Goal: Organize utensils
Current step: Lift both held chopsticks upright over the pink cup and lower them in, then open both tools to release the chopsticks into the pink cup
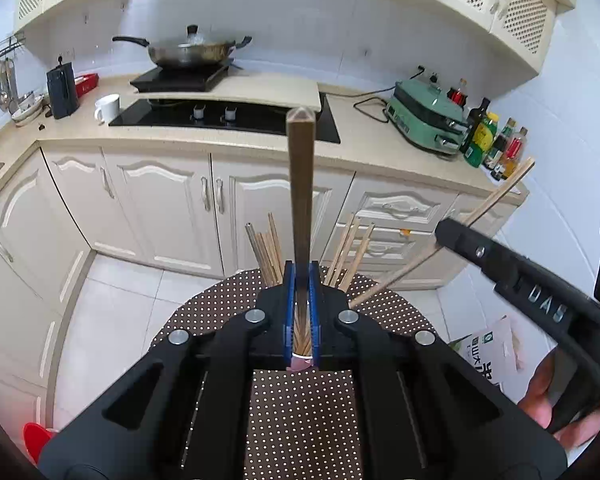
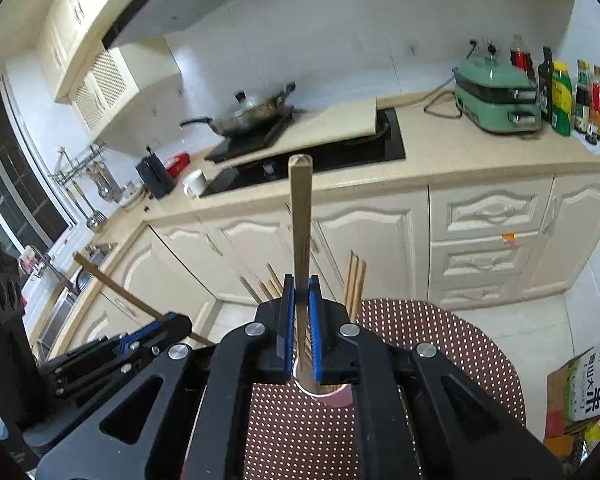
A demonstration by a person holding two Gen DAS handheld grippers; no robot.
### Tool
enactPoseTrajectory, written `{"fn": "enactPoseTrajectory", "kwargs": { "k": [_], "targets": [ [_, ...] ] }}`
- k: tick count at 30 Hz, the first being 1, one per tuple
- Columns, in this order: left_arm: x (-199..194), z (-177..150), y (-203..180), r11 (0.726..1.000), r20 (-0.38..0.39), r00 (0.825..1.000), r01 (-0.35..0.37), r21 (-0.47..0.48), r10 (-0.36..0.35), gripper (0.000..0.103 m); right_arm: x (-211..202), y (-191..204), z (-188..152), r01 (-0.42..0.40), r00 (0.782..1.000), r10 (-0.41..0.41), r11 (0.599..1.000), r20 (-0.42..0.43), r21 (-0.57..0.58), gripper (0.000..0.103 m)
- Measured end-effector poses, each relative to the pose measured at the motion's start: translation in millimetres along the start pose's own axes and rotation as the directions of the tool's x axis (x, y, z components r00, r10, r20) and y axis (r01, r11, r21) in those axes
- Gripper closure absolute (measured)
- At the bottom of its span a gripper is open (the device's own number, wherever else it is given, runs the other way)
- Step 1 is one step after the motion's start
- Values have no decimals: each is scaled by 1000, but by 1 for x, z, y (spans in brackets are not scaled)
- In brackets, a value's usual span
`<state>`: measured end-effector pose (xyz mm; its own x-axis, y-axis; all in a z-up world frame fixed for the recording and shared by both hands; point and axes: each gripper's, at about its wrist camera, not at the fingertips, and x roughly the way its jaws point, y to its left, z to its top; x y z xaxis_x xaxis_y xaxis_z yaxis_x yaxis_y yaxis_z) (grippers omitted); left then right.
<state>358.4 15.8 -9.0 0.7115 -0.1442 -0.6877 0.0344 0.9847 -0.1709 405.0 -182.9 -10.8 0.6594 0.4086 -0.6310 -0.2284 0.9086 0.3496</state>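
The left hand-held gripper (image 1: 301, 280) is clamped on a dark brown chopstick (image 1: 300, 184), its blue pads pressed against the shaft low down. The stick's long axis runs straight away from the wrist, square butt end outermost and raised toward the stove. The right hand-held gripper (image 2: 301, 292) is pinched in the same way on a paler chopstick (image 2: 301, 216), also pointing up and away, its faceted square end topmost. Seen from the left wrist, that pale stick slants steeply, its end toward the bottles (image 1: 496, 140) on the counter (image 1: 364, 136) and its narrow end down by the table.

Both sticks are slim, square at the thick end and tapering downward. Under the two grippers stands a pink cup (image 2: 332, 394) packed with more wooden chopsticks (image 1: 270, 248), which fan outward left and right above the rim.

The cup stands on a round table with a brown white-dotted cloth (image 2: 440, 344). Past its curved edge lies bare tiled floor (image 1: 116, 312), then cream cabinet doors (image 1: 160, 208). A cardboard box (image 2: 580, 392) stands on the floor to the table's right.
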Motion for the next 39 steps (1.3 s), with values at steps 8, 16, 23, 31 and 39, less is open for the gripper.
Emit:
{"fn": "enactPoseTrajectory", "kwargs": {
  "k": [8,16,23,31,39],
  "targets": [
    [51,-8,4,1000,-102,995,4,8,-4,96,43,-16,-18,39,992,-38,999,-122,2,98],
    [98,-17,18,1000,-197,980,-8,-24,3,96,81,-34,-29,69,972,-64,998,-226,15,98],
    [121,-20,22,999,-228,974,-14,-32,6,96,102,-41,-34,74,957,-69,997,-280,9,97],
    [139,-20,31,998,-229,973,-3,-67,-13,96,121,-44,-33,83,948,-74,996,-309,15,97],
    [152,-31,44,992,-243,969,14,-128,-45,96,130,-47,-32,77,944,-65,997,-324,25,95]
  ]
}}
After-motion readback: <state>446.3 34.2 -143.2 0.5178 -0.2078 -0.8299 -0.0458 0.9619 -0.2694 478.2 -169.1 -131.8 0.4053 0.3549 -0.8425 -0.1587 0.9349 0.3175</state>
